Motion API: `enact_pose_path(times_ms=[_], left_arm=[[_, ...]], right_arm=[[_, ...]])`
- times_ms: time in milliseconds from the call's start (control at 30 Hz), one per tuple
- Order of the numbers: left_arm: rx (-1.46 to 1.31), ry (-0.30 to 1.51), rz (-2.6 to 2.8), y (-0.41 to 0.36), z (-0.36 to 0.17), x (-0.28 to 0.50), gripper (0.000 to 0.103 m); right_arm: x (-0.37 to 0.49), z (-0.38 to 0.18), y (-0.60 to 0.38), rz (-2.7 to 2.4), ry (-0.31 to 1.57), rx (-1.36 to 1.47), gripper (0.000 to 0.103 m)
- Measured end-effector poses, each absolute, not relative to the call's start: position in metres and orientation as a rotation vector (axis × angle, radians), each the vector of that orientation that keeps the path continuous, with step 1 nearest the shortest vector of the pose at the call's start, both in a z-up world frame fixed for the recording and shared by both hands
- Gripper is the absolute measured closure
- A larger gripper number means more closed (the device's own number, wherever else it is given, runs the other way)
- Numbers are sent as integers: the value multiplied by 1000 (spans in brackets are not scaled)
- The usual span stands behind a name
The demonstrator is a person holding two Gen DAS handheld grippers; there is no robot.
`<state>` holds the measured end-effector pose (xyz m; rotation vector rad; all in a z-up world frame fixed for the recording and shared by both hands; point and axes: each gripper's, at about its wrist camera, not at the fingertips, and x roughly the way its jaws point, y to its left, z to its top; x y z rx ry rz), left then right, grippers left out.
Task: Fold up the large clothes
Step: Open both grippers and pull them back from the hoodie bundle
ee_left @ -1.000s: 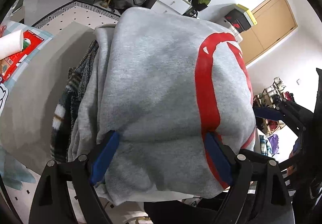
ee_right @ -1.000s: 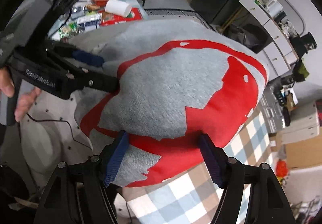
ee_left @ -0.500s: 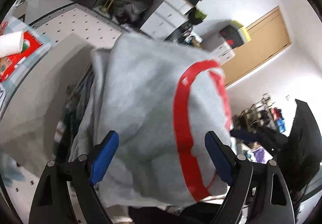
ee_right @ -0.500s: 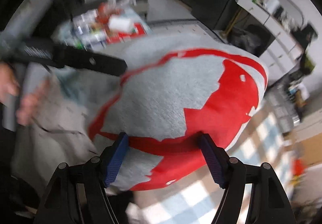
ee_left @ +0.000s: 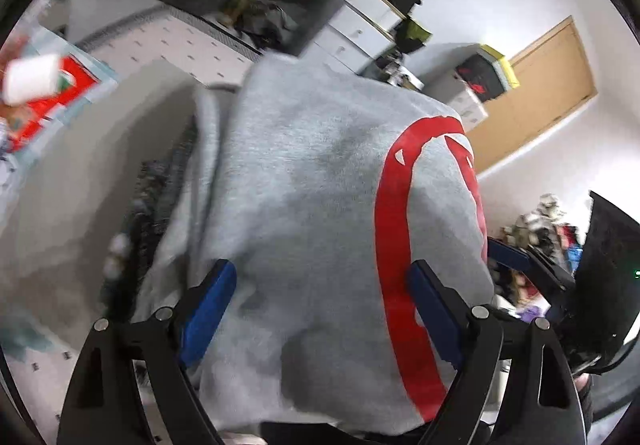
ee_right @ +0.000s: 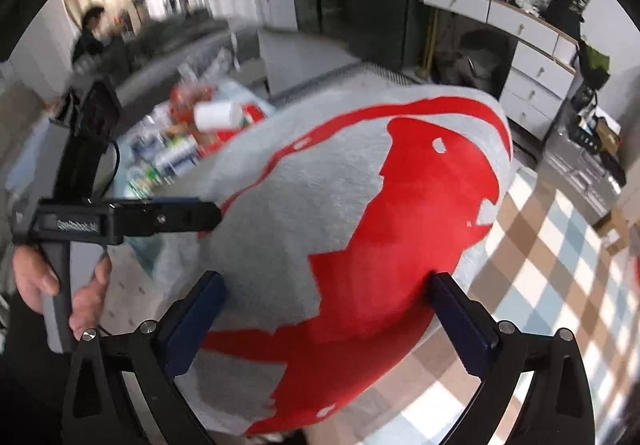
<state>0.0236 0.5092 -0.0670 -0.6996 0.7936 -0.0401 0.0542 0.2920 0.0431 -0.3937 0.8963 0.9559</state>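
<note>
Cluttered bench (ee_right: 176,149) sitting upper left; both tools are straddling the folded grey sweatshirt (ee_right: 320,213): left tool (ee_left: 320,309) clamping it, right tool (ee_right: 324,309) just opening, apparently releasing; setting the bundle down likely follows.

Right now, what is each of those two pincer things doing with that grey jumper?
Left gripper: jaws wide, closed on the folded grey sweatshirt with the red print.
Right gripper: jaws have just been opening; sweatshirt lies between them, grip apparently released.

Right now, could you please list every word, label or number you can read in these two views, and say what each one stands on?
"GenRobot.AI", blurred and only just legible: on the black body of the left gripper, seen from the right wrist.
Red print on the grey sweatshirt: a shape, no letters.
Packets and red sheet on the far table: too blurred to read.
Black box with red mark: unreadable.
</note>
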Motion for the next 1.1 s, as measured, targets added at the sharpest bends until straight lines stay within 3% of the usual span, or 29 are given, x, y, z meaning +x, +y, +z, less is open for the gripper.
enact_pose_path(times_ms=[167, 433, 700, 800, 1100], left_arm=[[-559, 609, 34, 460, -21, -38, 18], [-376, 409, 190, 364, 19, -127, 18], [-230, 385, 284, 318, 17, -139, 14], [-231, 369, 304, 314, 12, -148, 5], [-165, 271, 373, 297, 7, -164, 2]], right_arm=[[27, 69, 219, 1064, 755, -92, 1], [-86, 91, 129, 982, 302, -40, 0], [-123, 67, 94, 842, 298, 45, 0], [-131, 63, 84, 820, 293, 55, 0], [-158, 51, 76, 784, 237, 37, 0]])
